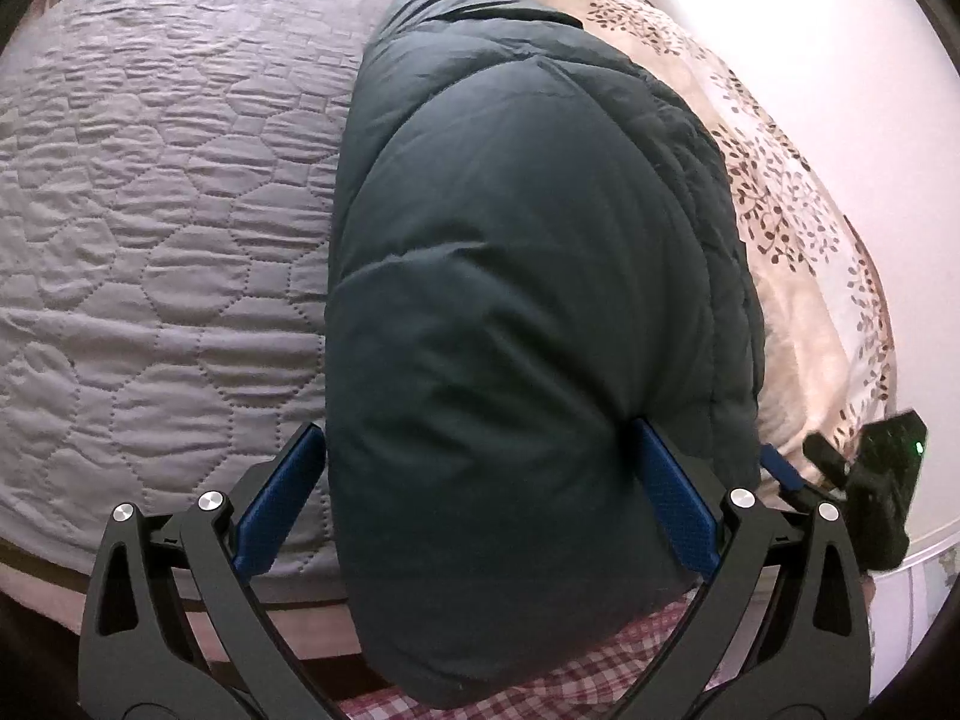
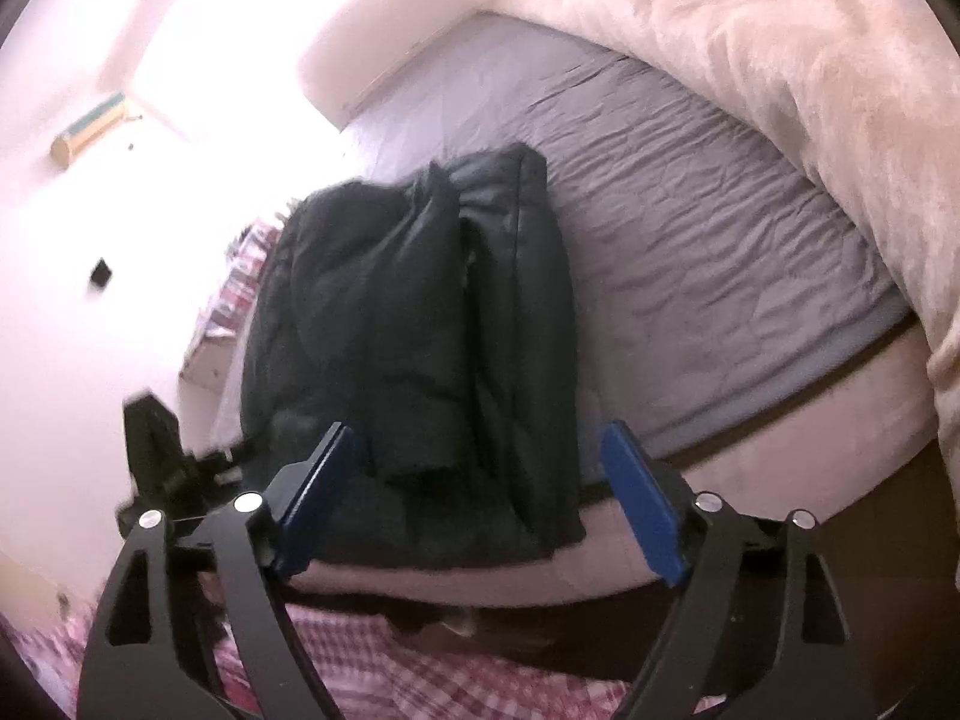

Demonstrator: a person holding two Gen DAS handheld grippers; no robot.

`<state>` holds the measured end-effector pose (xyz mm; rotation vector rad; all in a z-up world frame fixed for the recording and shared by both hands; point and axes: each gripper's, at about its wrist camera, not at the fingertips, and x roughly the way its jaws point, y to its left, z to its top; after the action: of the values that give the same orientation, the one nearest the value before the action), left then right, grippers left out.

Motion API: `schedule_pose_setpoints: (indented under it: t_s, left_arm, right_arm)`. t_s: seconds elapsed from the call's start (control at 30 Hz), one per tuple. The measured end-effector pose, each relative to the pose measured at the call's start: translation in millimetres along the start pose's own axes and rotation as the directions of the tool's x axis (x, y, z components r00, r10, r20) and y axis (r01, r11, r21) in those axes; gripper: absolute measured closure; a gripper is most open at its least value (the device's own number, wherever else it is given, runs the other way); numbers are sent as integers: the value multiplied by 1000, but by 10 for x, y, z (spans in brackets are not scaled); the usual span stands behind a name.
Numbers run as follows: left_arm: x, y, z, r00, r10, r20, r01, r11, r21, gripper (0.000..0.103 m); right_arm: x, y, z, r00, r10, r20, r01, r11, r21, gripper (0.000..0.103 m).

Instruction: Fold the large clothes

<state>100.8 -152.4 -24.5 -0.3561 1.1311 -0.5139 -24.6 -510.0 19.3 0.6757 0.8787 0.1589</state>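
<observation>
Jacket point(image 1: 528, 312): lying folded on your quilt point(image 1: 156, 228).
Duvet point(image 1: 798, 222): crowding its far side.
Left gripper point(image 1: 480, 504): gaping, straddling the jacket.
Right gripper point(image 2: 480, 504): gaping.

A big, puffy dark green jacket point(image 1: 528, 300) lies folded on the gray quilted bed cover point(image 1: 162, 240). The left gripper point(image 1: 474, 504) is wide open, with the jacket's near end between its blue fingers point(image 1: 672, 498). A cream blanket with brown leaves point(image 1: 780, 192) lies to the right.
</observation>
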Motion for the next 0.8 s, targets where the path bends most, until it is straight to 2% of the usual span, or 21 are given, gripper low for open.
schedule_pose_setpoints:
  t_s: [0.1, 0.17, 0.27, 0.33, 0.4, 0.43, 0.5, 0.57, 0.7, 0.8]
  left_arm:
    - [17, 3, 5, 1000, -10, -8, 10, 1000, -3, 4]
    - [28, 6, 6, 1000, -13, -13, 13, 1000, -2, 3]
    - [50, 28, 25, 999, -32, -33, 31, 999, -12, 4]
    - [55, 63, 30, 998, -51, -47, 50, 999, -12, 4]
    - [52, 35, 31, 997, -62, -45, 63, 998, 8, 5]
    - [44, -3, 27, 997, -62, -38, 63, 998, 23, 7]
    - [7, -49, 18, 998, -64, -25, 65, 996, 60, 10]
    - [-37, -56, 34, 998, -63, -15, 64, 995, 81, 13]
    - [-191, 81, 179, 998, -49, 33, 46, 996, 76, 15]
    - [-388, 342, 334, 996, -13, 84, 10, 999, 43, 15]
  right_arm:
    - [206, -44, 145, 996, 74, -50, -70, 995, 68, 18]
    - [384, -78, 226, 994, 71, -77, -64, 994, 90, 17]
    - [705, -117, 238, 987, 27, -156, -10, 994, 112, 15]
    - [870, -173, 212, 979, 57, -194, -29, 989, 147, 15]
    - [931, -195, 189, 974, 103, -201, -71, 984, 164, 23]
    - [955, -205, 181, 968, 141, -208, -105, 979, 176, 33]
    - [961, -217, 175, 958, 191, -213, -153, 971, 183, 42]
    - [954, -171, 187, 954, 202, -222, -170, 973, 155, 52]
    - [1014, 97, 256, 954, 196, -228, -185, 980, 71, 56]
    - [1212, 383, 300, 947, 212, -244, -208, 977, 40, 56]
